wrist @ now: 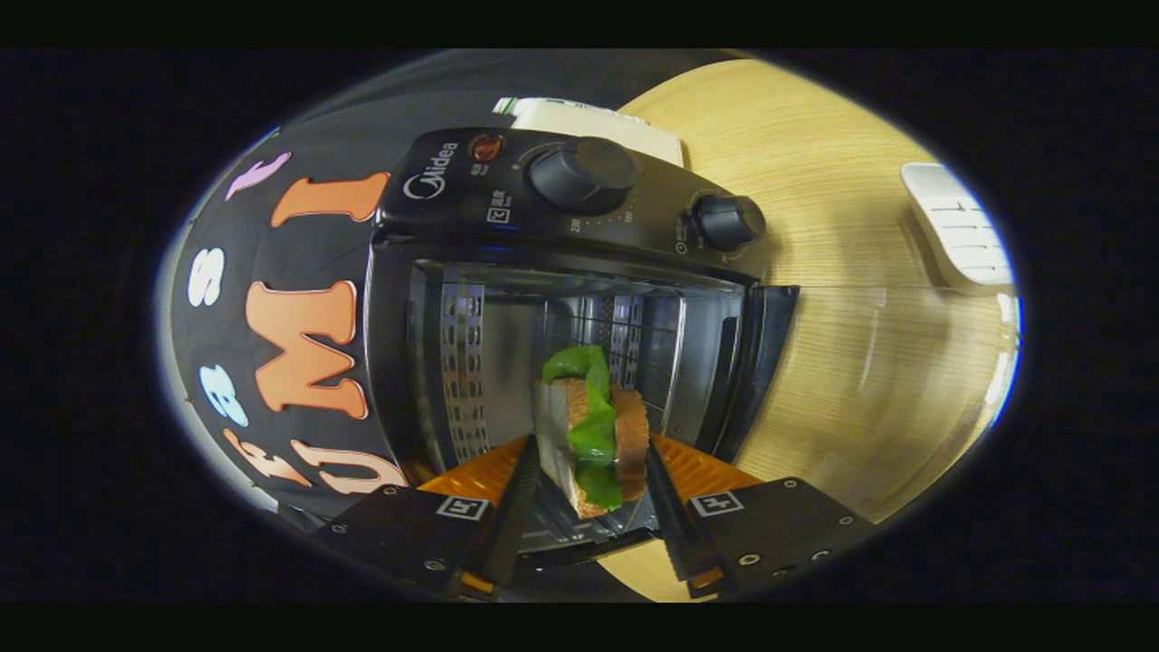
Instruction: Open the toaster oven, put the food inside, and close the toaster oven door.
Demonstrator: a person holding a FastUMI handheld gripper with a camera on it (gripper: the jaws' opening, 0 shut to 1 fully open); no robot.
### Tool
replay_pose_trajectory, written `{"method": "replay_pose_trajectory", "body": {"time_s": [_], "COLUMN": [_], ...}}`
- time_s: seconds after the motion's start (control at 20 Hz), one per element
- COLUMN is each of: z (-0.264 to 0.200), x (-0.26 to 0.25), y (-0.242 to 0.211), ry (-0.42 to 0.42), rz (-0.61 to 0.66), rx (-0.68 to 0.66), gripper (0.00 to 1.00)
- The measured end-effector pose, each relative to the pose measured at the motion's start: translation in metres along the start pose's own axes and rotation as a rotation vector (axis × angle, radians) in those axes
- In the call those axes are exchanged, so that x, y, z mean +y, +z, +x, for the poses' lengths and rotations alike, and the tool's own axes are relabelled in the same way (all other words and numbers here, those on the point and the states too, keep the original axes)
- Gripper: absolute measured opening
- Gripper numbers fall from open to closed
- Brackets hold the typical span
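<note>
Toaster oven [579, 299] stands on wooden table [815, 163], door [896, 380] swung open, cavity facing the gripper [590, 471]. Sandwich [593, 435] sits between the two fingers, both pressing on it, at the cavity mouth. Two knobs [579, 172] on the oven's control panel. A white carton [589, 122] behind the oven. A white device [960, 226] lies on the table, well apart from the oven, beyond the door.

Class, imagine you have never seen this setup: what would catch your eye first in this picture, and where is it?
First the sandwich, bread with bright green lettuce, gripped between the two fingers of the gripper. Just beyond it gapes the black toaster oven, its glass door swung open over the wooden table. Two big black knobs sit on the oven's control panel, beside a small red lamp.
</note>
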State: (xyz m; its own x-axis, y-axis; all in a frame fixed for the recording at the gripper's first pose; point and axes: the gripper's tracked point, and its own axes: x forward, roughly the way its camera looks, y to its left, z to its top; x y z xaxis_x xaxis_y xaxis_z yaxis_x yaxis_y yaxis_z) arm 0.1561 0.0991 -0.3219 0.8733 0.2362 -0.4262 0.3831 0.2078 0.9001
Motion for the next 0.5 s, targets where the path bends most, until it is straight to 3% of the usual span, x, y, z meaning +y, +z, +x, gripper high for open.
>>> {"method": "replay_pose_trajectory", "body": {"time_s": [0.25, 0.4, 0.5], "z": [-0.006, -0.006, -0.005], "x": [-0.008, -0.013, -0.015], "y": [0.0, -0.001, -0.006], "ry": [-0.048, -0.065, -0.073], "rz": [-0.003, 0.005, 0.013], "rx": [0.011, 0.009, 0.031], "gripper": [0.71, 0.93, 0.96]}}
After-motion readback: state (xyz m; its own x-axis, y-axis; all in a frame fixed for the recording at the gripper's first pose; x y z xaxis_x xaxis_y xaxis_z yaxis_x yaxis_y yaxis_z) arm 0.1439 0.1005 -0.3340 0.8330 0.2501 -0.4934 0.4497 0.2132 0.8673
